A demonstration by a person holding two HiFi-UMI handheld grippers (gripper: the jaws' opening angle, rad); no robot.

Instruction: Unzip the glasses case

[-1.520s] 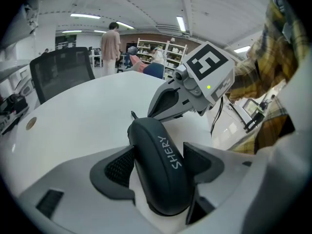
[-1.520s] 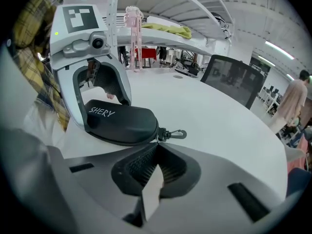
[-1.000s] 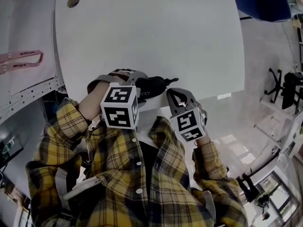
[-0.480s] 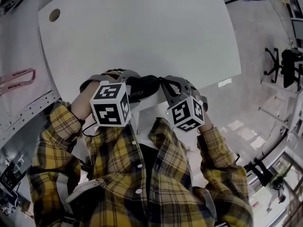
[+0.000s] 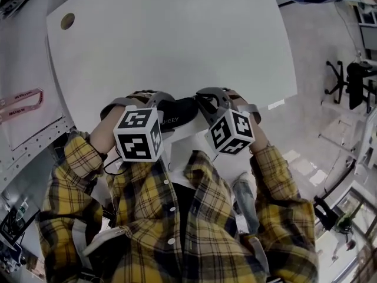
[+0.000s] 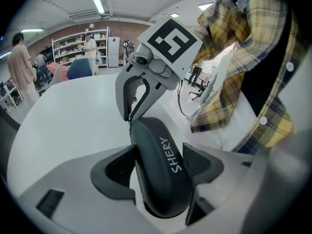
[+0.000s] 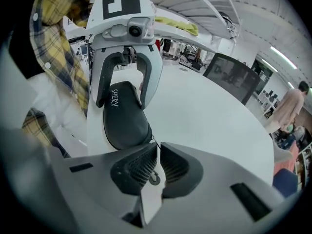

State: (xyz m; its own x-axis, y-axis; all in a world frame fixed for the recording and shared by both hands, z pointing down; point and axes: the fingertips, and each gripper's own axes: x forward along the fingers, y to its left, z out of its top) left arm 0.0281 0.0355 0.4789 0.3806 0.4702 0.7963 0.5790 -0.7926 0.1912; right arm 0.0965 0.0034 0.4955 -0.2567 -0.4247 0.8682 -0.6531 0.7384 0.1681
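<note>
A black glasses case (image 5: 178, 111) marked SHERY is held at the near edge of the white table (image 5: 177, 46). My left gripper (image 6: 158, 164) is shut on the glasses case (image 6: 163, 172), its pads pressing both long sides. The right gripper (image 7: 157, 162) stands at the other end of the case (image 7: 122, 116), shut on the small metal zipper pull (image 7: 154, 178). In the head view the left gripper (image 5: 154, 101) and the right gripper (image 5: 206, 103) face each other across the case. The zip's line is hidden there.
A round cable hole (image 5: 67, 20) sits in the table's far left corner. A pink lanyard (image 5: 20, 102) lies on the grey surface to the left. A black chair base (image 5: 349, 78) stands on the floor at right. People stand far off by shelves (image 6: 83, 45).
The right gripper has moved in from the right to the case's end and shut on the zipper pull. The left gripper keeps its hold on the case.
</note>
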